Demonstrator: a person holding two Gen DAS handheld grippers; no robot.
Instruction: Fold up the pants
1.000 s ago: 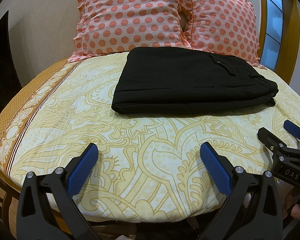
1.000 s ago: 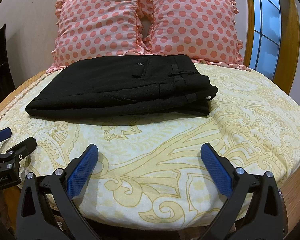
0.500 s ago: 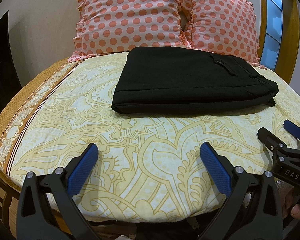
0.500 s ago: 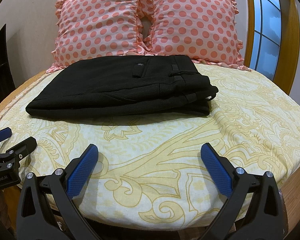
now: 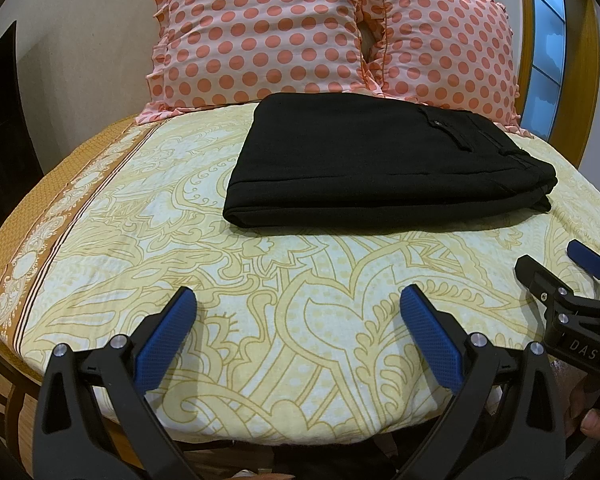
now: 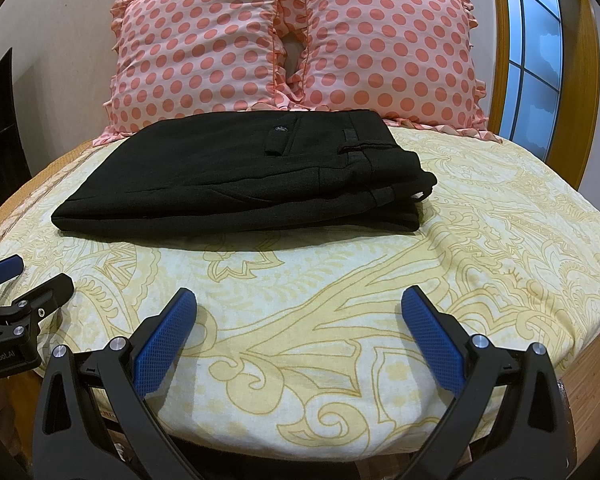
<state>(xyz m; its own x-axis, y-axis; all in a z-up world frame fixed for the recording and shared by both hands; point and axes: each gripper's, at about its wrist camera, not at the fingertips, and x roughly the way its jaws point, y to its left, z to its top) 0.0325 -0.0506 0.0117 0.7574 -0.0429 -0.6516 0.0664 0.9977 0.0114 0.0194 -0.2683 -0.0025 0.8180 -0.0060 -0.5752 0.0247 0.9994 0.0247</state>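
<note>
The black pants (image 5: 372, 164) lie folded in a flat rectangle on the bed, waistband end to the right; they also show in the right wrist view (image 6: 240, 176). My left gripper (image 5: 298, 300) is open and empty above the bed's near edge, well short of the pants. My right gripper (image 6: 300, 300) is open and empty, also near the front edge. Each gripper shows at the edge of the other's view, the right one (image 5: 556, 264) and the left one (image 6: 32, 276).
The bed (image 5: 140, 264) has a yellow patterned sheet with an orange border at the left. Two pink polka-dot pillows (image 6: 292, 44) lean against the wall behind the pants. A window with a wooden frame (image 6: 540, 52) is at the right.
</note>
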